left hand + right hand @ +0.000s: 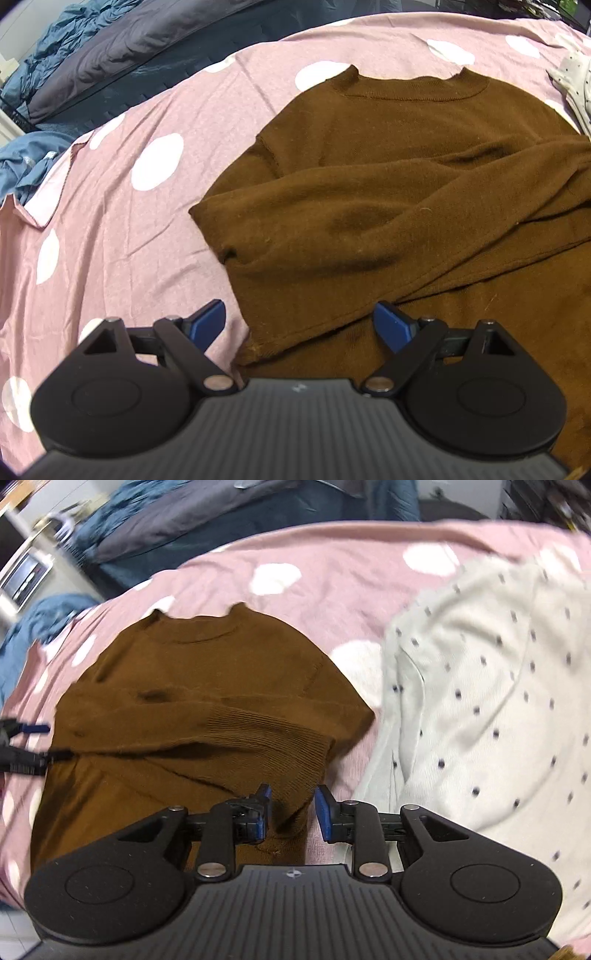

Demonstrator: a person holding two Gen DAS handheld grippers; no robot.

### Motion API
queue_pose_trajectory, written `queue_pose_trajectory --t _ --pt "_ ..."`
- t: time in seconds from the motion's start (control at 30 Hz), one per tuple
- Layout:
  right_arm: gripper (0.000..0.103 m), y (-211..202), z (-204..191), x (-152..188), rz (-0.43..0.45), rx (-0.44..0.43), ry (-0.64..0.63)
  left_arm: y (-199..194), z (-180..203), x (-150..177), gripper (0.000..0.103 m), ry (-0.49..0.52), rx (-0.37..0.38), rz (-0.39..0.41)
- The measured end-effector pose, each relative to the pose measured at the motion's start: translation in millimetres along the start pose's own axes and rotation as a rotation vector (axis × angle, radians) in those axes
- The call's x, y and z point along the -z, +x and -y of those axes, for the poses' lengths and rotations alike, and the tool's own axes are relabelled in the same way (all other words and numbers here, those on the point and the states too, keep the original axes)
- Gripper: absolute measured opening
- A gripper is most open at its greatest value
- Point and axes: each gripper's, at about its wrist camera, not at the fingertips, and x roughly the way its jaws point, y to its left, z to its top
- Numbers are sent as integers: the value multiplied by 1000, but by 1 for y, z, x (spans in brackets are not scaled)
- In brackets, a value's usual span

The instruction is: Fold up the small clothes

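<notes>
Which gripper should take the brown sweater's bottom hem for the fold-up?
Probably left: the left gripper has open jaws straddling the brown knit sweater hem corner. The right gripper is narrower, at the hem's edge.

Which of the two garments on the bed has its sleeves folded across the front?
The brown sweater, with both sleeves crossed over its body. The white dotted garment beside it lies rumpled, not folded.

Right gripper jaws, seemingly parted, straddle brown sweater cuff.
</notes>
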Motion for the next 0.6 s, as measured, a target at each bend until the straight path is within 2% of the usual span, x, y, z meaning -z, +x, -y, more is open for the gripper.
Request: queue_pose_trajectory --t 0.07,0.23,0.3,0.37,0.6 --pt "46 1 3 1 6 18 38 3 -1 -1 88 -2 7 -6" --pt "44 -1 8 -4 34 -5 84 11 -7 -2 88 -40 26 -25" --pt "37 2 9 -7 29 -3 86 14 -11 -2 88 -54 36 -33" --pt "15 1 11 -8 35 -12 83 16 -13 -1 88 -61 42 -35" --pt "13 -27 5 -25 54 -43 22 16 -15 0 89 -73 48 -36"
